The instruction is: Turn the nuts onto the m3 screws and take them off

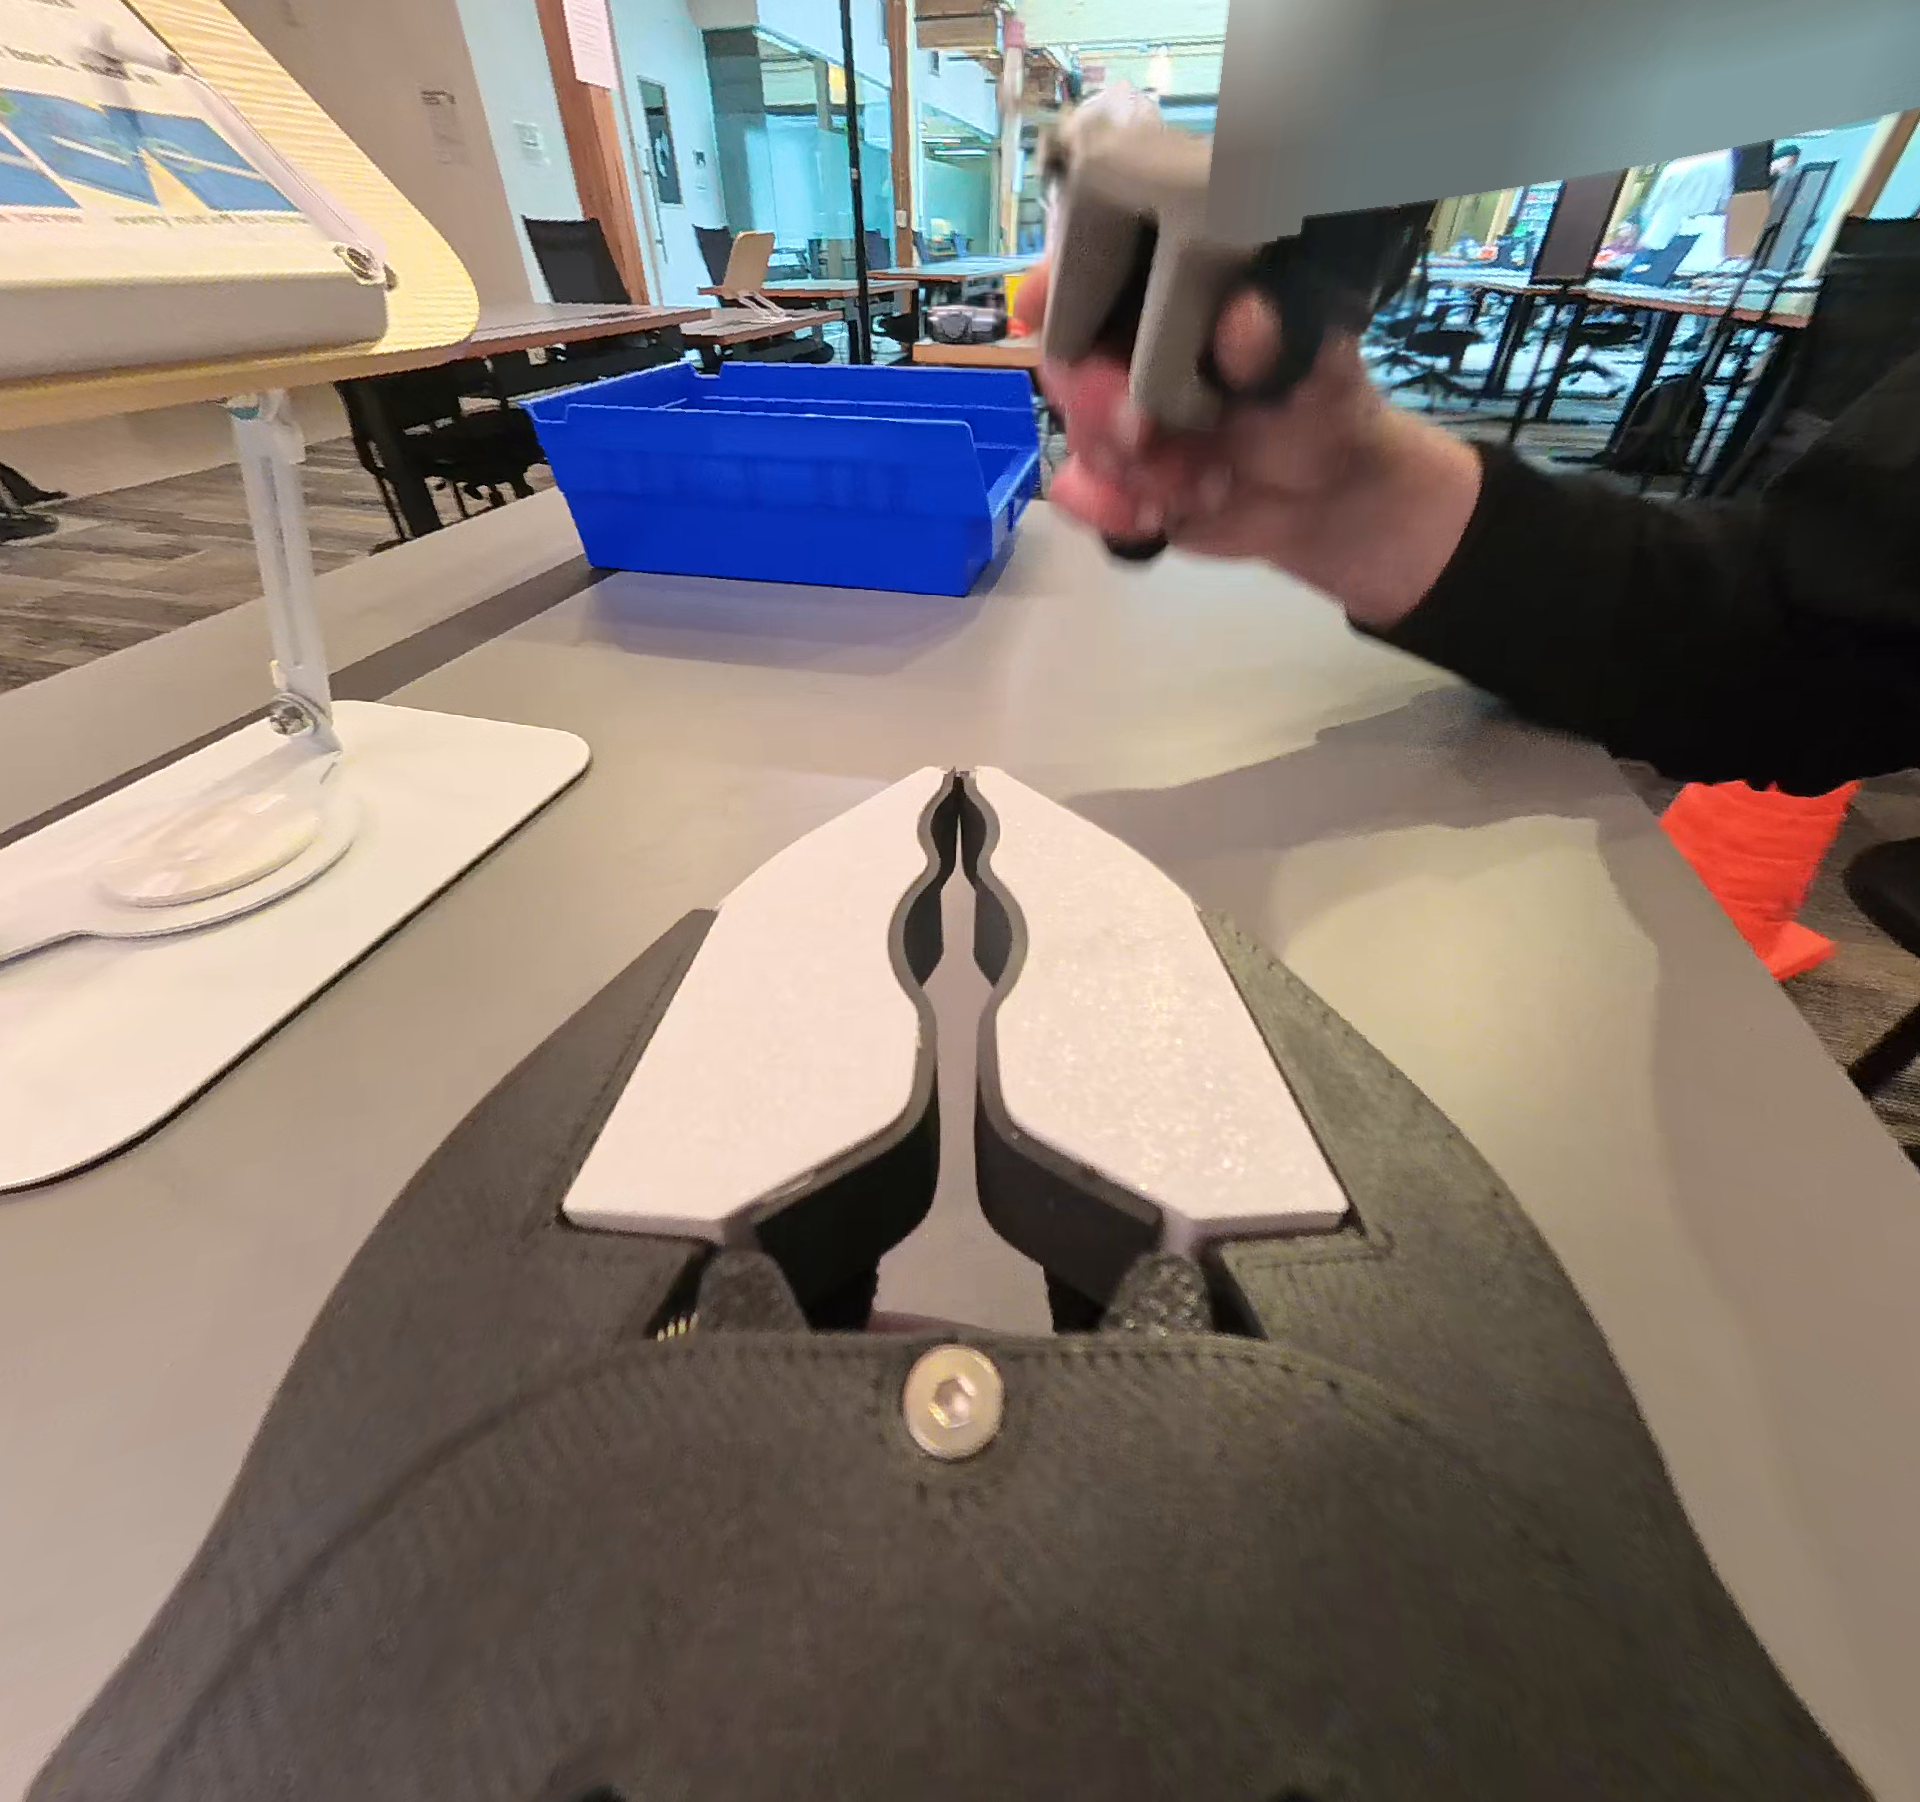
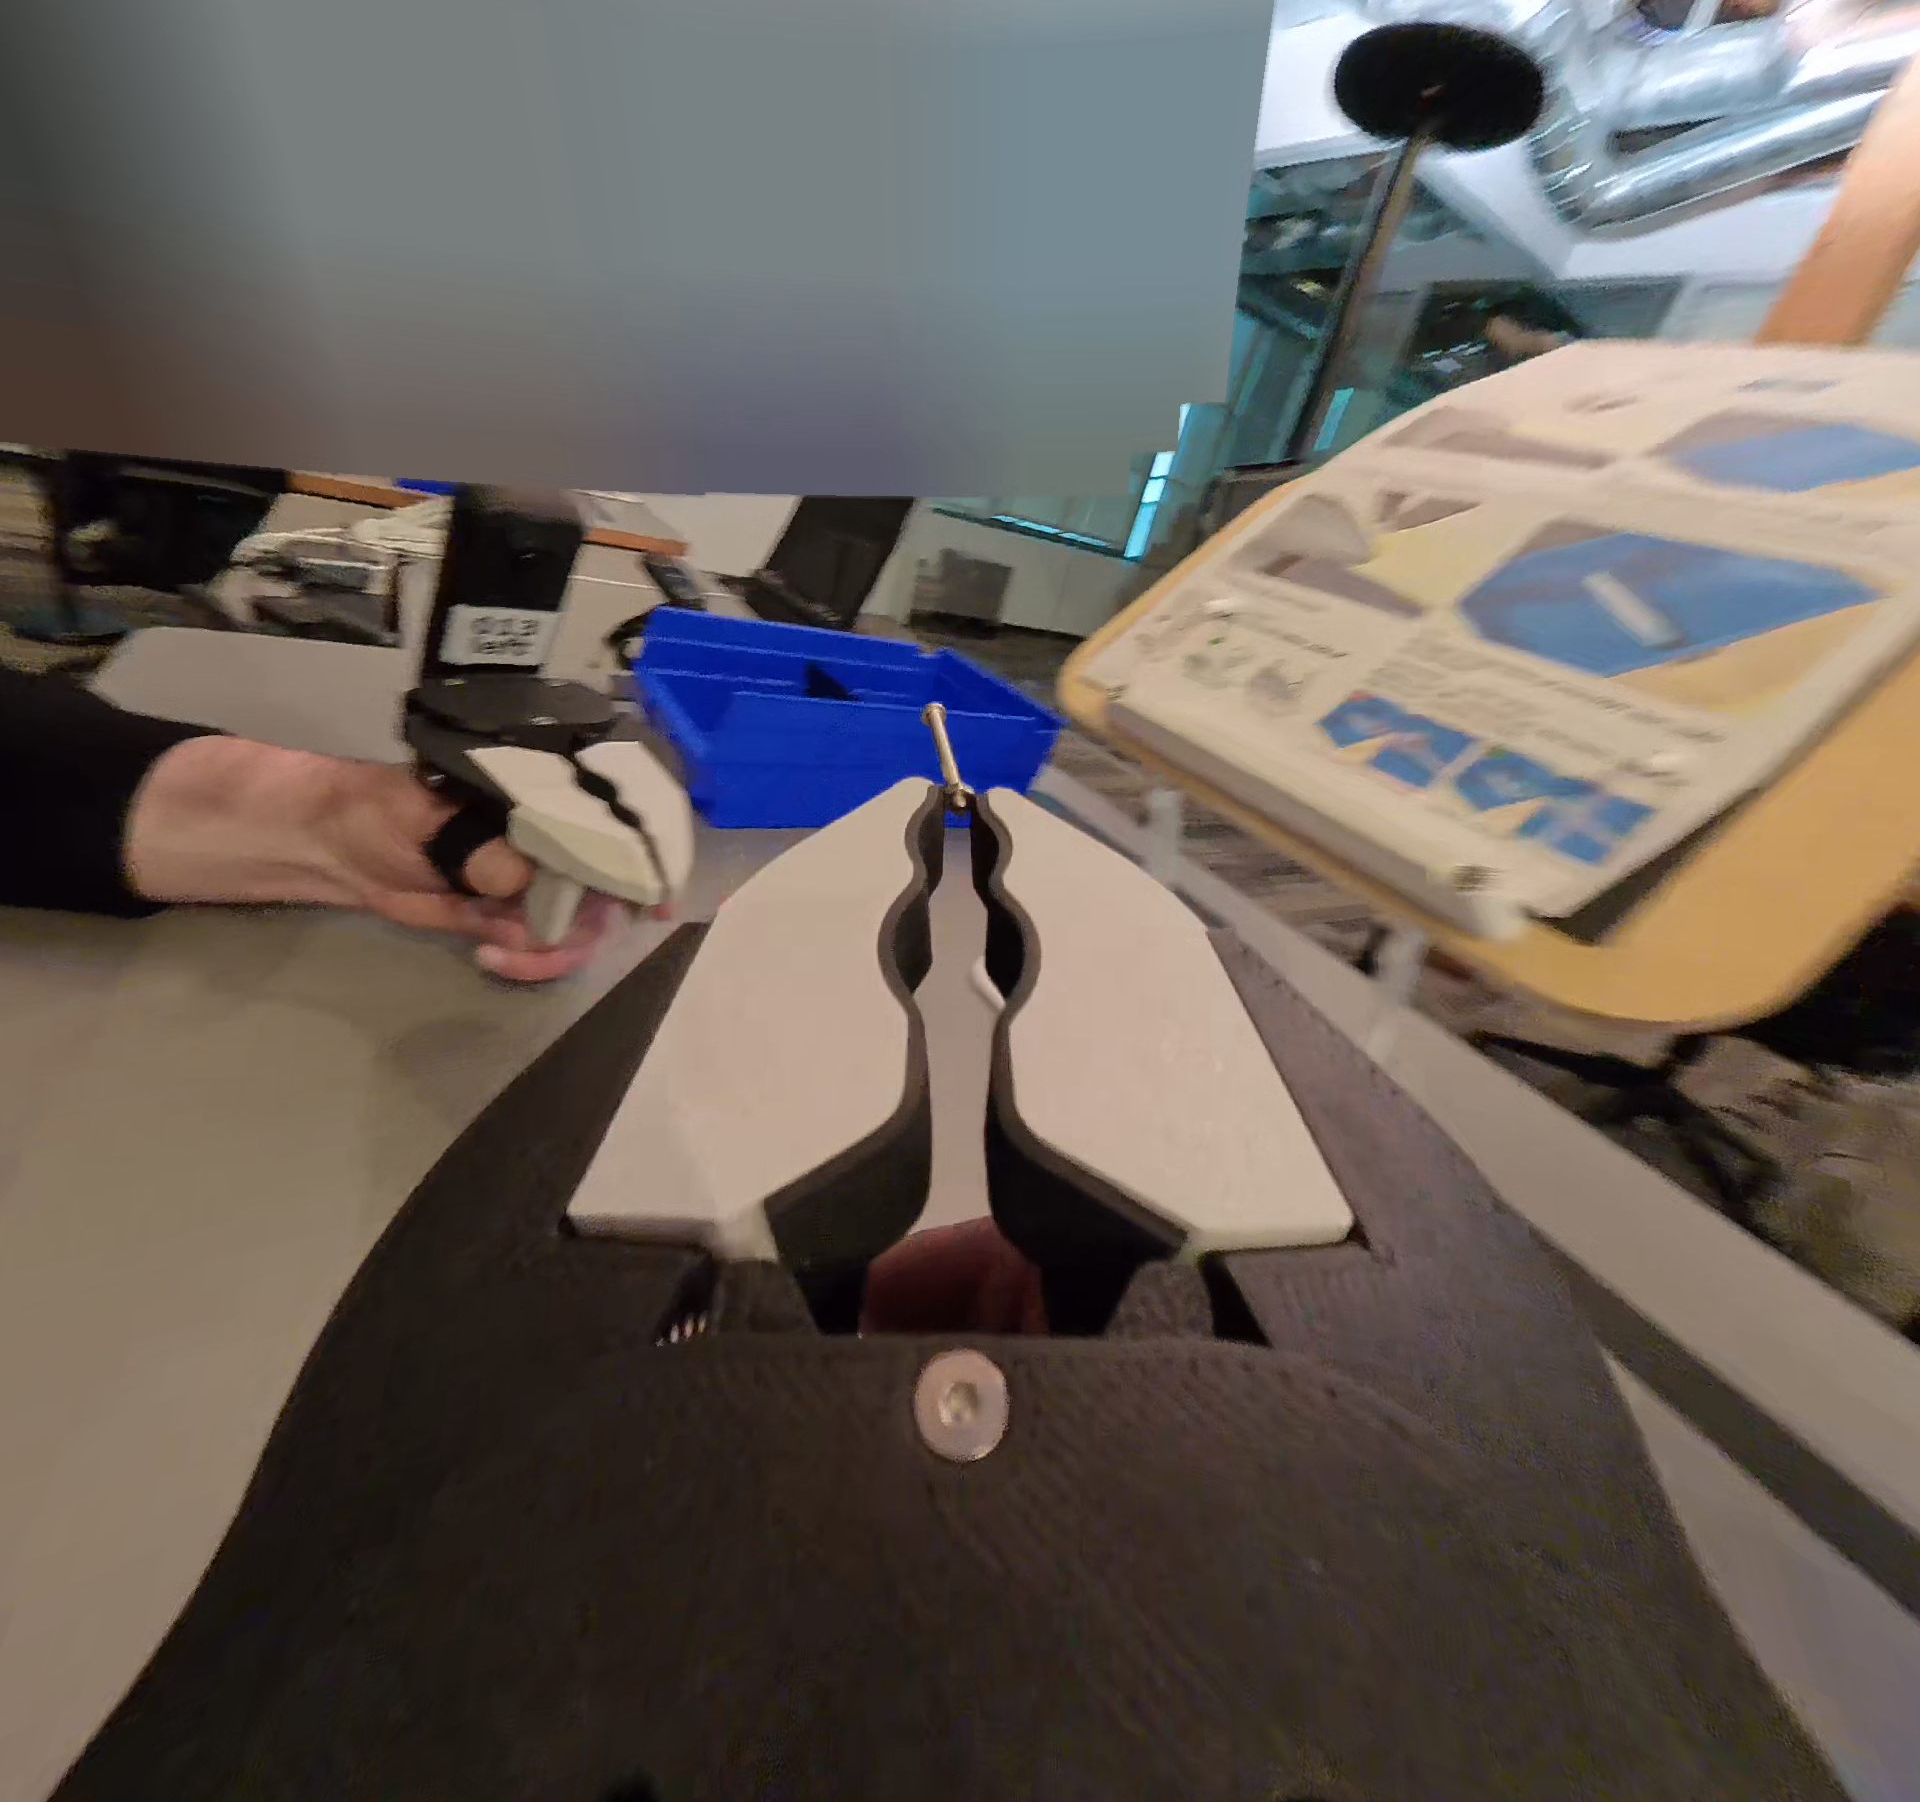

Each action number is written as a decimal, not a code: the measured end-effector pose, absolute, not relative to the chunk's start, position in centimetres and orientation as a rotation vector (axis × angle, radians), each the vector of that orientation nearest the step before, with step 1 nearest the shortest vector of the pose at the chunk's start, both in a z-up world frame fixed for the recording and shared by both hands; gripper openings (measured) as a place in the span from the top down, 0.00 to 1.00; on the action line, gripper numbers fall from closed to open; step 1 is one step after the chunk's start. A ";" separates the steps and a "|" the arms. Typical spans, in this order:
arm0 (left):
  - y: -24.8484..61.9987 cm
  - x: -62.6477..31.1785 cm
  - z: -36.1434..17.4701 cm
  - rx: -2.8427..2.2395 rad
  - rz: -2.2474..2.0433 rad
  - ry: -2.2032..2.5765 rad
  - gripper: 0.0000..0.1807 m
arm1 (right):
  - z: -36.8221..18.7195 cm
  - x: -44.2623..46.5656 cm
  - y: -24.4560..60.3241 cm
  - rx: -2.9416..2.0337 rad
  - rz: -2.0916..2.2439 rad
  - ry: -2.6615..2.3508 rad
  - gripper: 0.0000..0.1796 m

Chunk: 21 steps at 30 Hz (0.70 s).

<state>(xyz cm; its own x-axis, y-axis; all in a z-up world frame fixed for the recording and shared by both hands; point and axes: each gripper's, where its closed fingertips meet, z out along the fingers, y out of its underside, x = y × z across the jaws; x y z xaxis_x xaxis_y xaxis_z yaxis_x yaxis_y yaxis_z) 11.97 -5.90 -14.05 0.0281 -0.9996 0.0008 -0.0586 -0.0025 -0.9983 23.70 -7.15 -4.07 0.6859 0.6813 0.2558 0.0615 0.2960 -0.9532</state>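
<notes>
My right gripper [image 2: 956, 796] is shut on a thin metal screw [image 2: 943, 744], which sticks up and forward from its tips in front of the blue bin. A small nut seems to sit at the screw's gripped end; I cannot tell for sure. My left gripper [image 1: 961, 776] is shut, low over the grey table [image 1: 727, 713], with nothing visible between its tips. It also shows in the right wrist view [image 2: 660, 879], held in a hand to the left. The right gripper [image 1: 1127, 298] appears blurred in the left wrist view, held up in a hand at the upper right.
A blue plastic bin [image 1: 790, 474] stands at the table's far side, also in the right wrist view [image 2: 831, 724]. An instruction sheet on a tilted wooden board [image 1: 208, 194] stands on a white base [image 1: 312, 869] at the left. An orange cone [image 1: 1756, 869] is beyond the right edge. My right fingertips sit around 15 centimeters from my left ones.
</notes>
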 end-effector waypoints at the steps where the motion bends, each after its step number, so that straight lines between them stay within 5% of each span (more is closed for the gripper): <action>1: -5.9 12.0 -14.1 -1.267 -1.153 1.232 1.00 | -3.0 25.3 -7.1 -1.209 0.414 -0.712 0.97; 7: -5.6 12.2 -14.1 -1.270 -1.139 1.226 1.00 | 0.9 37.1 -4.9 -1.272 0.056 -0.548 0.97; 21: -5.7 12.3 -14.2 -1.272 -1.132 1.232 0.99 | -8.9 51.7 3.6 -1.758 -0.275 -0.430 0.97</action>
